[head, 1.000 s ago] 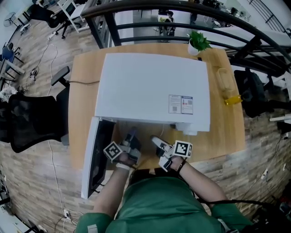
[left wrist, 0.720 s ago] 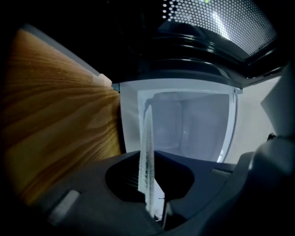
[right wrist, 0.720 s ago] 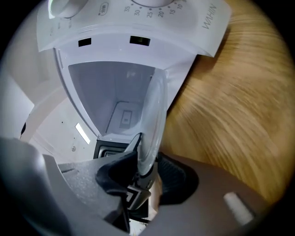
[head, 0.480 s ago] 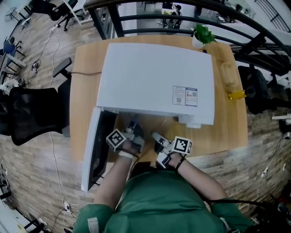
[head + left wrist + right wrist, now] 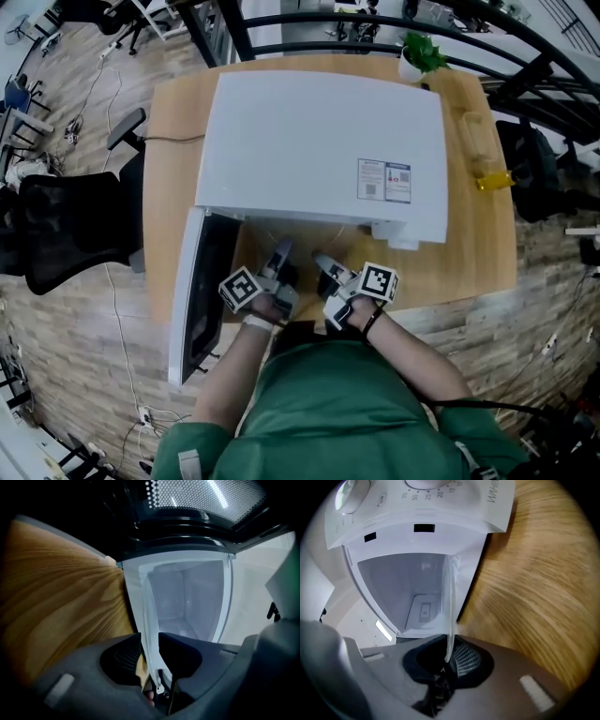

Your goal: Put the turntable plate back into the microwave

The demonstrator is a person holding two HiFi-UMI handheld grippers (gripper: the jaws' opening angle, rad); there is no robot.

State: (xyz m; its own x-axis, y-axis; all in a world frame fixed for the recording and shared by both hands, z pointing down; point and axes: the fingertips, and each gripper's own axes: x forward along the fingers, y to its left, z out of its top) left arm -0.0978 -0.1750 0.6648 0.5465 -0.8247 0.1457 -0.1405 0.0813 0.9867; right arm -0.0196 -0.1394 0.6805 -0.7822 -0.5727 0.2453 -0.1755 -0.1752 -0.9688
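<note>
The white microwave (image 5: 319,141) stands on the wooden table (image 5: 469,253) with its door (image 5: 202,291) swung open to the left. A clear glass turntable plate (image 5: 146,616) hangs in front of the empty cavity (image 5: 187,597), held by its rim on both sides. My left gripper (image 5: 150,641) is shut on one edge. My right gripper (image 5: 449,651) has just been closing, and the plate's edge (image 5: 451,606) now sits pinched between its pads. In the head view both grippers (image 5: 281,267) (image 5: 328,267) sit side by side just before the opening; the glass hardly shows there.
A potted plant (image 5: 417,56) stands at the table's far right corner and a yellow-tipped bottle (image 5: 487,169) lies along its right edge. A black office chair (image 5: 66,234) is left of the table. A cable (image 5: 169,139) runs from the microwave's left side.
The left gripper has edged slightly toward the microwave opening. The right gripper has stayed in place. The head camera has shifted a little.
</note>
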